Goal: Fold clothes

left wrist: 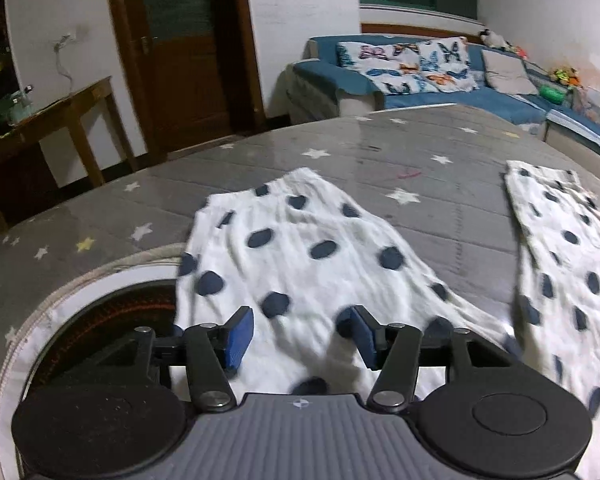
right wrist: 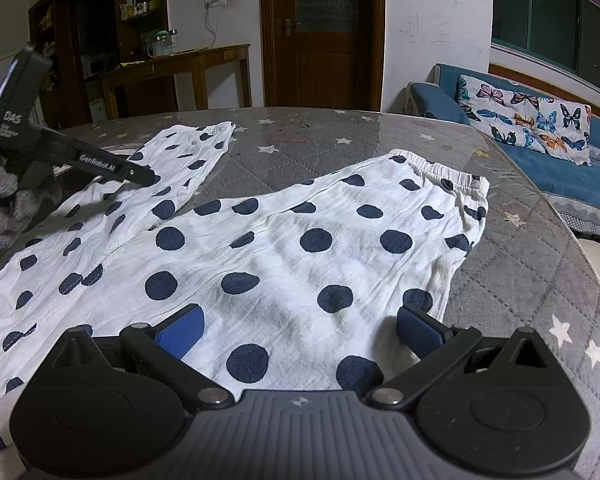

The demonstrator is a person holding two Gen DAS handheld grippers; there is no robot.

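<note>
White trousers with dark blue dots (right wrist: 292,248) lie spread on the grey star-patterned table cover (right wrist: 520,248). The elastic waistband (right wrist: 440,168) is at the far right, the legs run left. In the left wrist view one leg (left wrist: 300,256) lies ahead and another part (left wrist: 572,264) at the right. My left gripper (left wrist: 300,336) is open just over the leg cloth; it also shows in the right wrist view (right wrist: 136,176). My right gripper (right wrist: 300,332) is open, low over the trousers' seat part.
A round opening with a dark rim (left wrist: 112,320) is in the table at the left. A blue sofa with butterfly cushions (right wrist: 540,128) stands at the right. A wooden side table (right wrist: 180,72) and a door (right wrist: 320,32) are behind.
</note>
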